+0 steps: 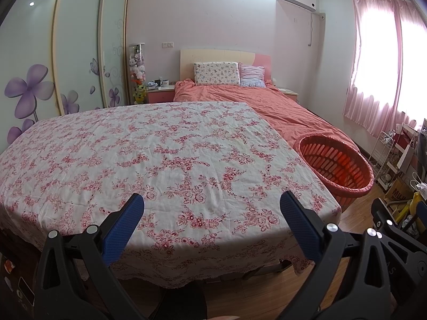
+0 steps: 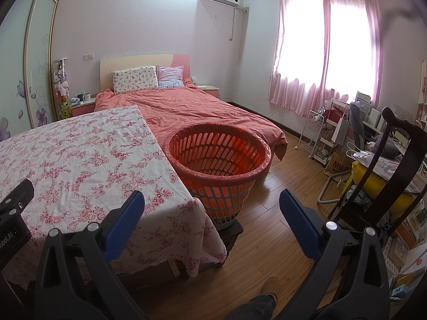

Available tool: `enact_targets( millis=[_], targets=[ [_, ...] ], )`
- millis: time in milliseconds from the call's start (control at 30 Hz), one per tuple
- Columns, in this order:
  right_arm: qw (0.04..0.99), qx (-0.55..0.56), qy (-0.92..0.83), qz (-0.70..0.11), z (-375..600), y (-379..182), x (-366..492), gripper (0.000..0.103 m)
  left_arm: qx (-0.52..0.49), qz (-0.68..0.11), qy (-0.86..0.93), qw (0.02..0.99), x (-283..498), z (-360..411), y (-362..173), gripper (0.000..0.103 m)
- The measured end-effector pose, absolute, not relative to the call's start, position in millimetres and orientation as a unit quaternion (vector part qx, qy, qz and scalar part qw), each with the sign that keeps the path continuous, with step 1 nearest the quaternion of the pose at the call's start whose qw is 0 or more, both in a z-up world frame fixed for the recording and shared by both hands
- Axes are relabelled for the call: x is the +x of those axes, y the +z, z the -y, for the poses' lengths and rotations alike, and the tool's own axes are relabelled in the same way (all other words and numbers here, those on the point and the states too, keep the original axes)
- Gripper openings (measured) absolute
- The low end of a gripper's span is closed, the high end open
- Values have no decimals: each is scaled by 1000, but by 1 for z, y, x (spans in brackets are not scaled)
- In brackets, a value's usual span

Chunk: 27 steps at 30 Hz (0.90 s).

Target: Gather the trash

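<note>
Two empty grippers before a bare floral tabletop and a lined basket.

We see the bed (image 2: pixel 186 106) under a salmon cover beyond the tabletop's far edge; the tabletop (image 1: pixel 149 160) carries only its floral cloth, with no trash visible on it. The red-lined basket (image 2: pixel 218 157) stands just beside the tabletop's right edge, raised on a small dark stool. Our left gripper (image 1: pixel 212 208) and right gripper (image 2: pixel 212 208) both hover with blue pads spread wide, holding nothing.
</note>
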State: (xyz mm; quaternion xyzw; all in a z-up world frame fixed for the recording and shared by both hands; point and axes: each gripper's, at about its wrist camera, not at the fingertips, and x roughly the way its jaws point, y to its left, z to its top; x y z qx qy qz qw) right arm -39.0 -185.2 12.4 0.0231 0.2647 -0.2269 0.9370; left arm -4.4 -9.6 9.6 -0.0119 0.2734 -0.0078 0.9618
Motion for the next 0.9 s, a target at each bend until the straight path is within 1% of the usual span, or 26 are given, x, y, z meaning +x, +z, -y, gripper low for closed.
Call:
enact_targets(
  millis=[900],
  targets=[
    [937, 23, -227, -264, 186, 12, -39, 99, -9, -272, -4, 962, -3, 9, 11, 100]
  ],
)
